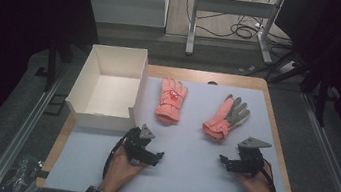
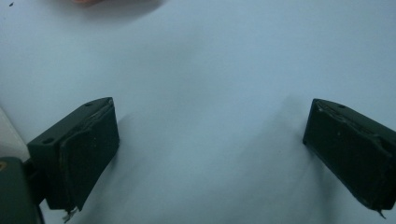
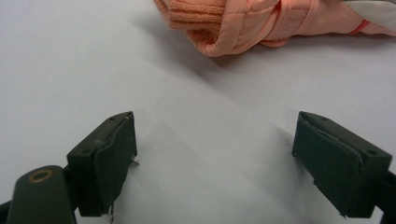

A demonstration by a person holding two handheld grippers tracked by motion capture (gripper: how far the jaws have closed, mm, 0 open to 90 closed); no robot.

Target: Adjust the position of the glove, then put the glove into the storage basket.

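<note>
Two salmon-pink gloves lie on the white table cover [image 1: 187, 144]. The left glove [image 1: 171, 100] lies back up with a red mark on it. The right glove [image 1: 226, 116] lies palm up, its palm grey, and its knitted cuff [image 3: 219, 23] fills the top of the right gripper view. My left gripper [image 1: 159, 156] rests low over the cover in front of the left glove, jaws wide apart and empty [image 2: 210, 144]. My right gripper [image 1: 222, 160] sits in front of the right glove, also open with nothing between its jaws [image 3: 215, 158].
An open white box [image 1: 109, 87] stands at the table's left, just beyond my left gripper. The wooden table edge [image 1: 275, 126] frames the cover. Behind the table stand a white frame [image 1: 230, 13] and floor cables [image 1: 241, 30].
</note>
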